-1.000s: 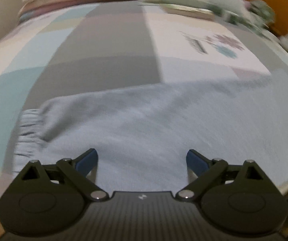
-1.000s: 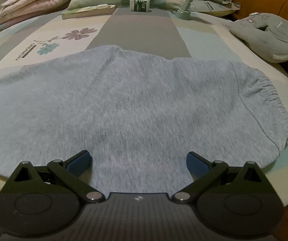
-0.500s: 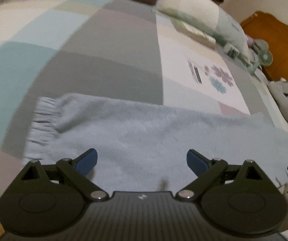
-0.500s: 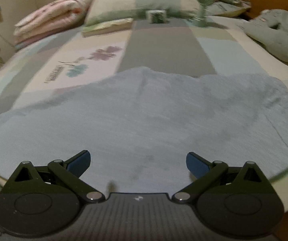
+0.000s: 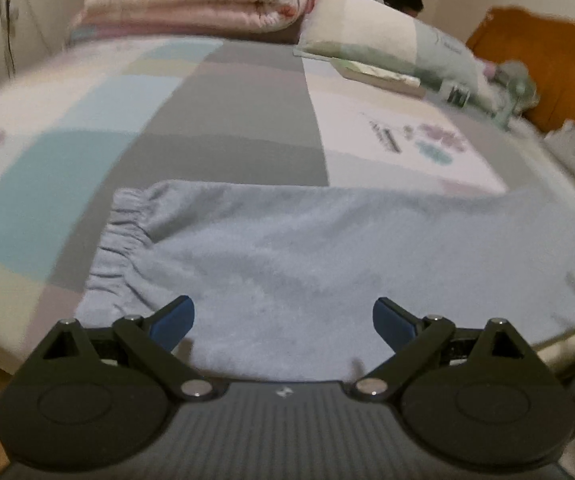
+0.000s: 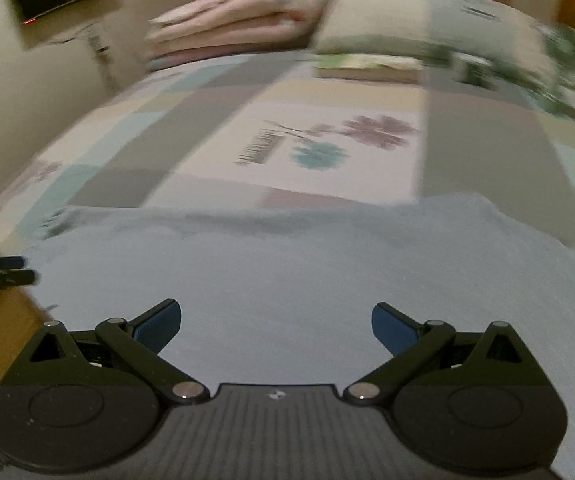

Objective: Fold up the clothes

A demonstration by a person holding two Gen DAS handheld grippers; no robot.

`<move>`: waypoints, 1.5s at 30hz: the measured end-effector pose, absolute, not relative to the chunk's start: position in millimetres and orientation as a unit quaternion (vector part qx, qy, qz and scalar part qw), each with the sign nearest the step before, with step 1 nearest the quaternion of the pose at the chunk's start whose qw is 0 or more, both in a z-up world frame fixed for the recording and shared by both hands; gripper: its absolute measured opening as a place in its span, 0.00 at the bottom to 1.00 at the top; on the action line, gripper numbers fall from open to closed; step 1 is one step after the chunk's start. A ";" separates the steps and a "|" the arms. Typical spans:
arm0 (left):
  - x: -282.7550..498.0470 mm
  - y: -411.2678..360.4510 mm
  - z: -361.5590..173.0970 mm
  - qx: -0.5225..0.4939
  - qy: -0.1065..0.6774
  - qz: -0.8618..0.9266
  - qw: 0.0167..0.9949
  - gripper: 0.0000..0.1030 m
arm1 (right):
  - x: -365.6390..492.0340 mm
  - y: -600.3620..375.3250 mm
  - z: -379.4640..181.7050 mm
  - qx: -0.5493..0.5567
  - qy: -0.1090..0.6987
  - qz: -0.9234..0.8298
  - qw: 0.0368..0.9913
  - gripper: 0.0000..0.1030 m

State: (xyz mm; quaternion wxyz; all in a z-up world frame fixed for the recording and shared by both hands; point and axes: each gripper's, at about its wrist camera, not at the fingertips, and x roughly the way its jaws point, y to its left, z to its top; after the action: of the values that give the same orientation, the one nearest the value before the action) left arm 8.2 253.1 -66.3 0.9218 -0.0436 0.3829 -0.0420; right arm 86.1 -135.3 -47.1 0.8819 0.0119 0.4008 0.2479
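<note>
The light blue sweatpants (image 5: pixel 327 248) lie flat along the near edge of the bed (image 5: pixel 227 120), just ahead of both grippers. The left gripper (image 5: pixel 283 318) hovers with its blue-padded fingers (image 5: pixel 173 320) spread wide, empty, near the gathered elastic cuff (image 5: pixel 117 236). The right gripper (image 6: pixel 275 320) is likewise spread and holds nothing, the fleecy fabric (image 6: pixel 307 264) stretching before it. The patchwork bedsheet (image 6: pixel 327 148) carries a flower print; a rolled pink quilt (image 5: pixel 195 4) and a pillow (image 5: pixel 387 44) sit behind.
</note>
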 end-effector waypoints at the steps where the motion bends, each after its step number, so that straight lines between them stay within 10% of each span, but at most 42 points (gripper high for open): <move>1: 5.7 251.1 -69.1 -0.035 0.378 -0.044 0.924 0.93 | 89.6 -125.7 -45.0 0.006 0.400 0.257 0.880 1.00; 21: -36.1 288.2 -75.4 -0.145 0.360 0.004 0.922 0.93 | 89.4 -28.2 -56.5 -0.055 0.400 0.332 0.852 1.00; 28: -32.8 283.7 -62.6 -0.116 0.334 0.015 0.935 0.93 | 128.0 45.3 -35.9 -0.152 0.351 0.425 0.820 0.54; 45: -11.5 298.7 -69.9 -0.131 0.320 0.022 0.938 0.93 | 203.5 176.9 -89.0 -0.270 0.327 0.541 0.726 0.35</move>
State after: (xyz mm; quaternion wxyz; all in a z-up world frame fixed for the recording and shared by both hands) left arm -11.5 298.7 -69.9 0.9381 -0.1307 0.3200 0.0223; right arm 203.5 176.9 -89.0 0.7261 -0.2700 0.3269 0.5413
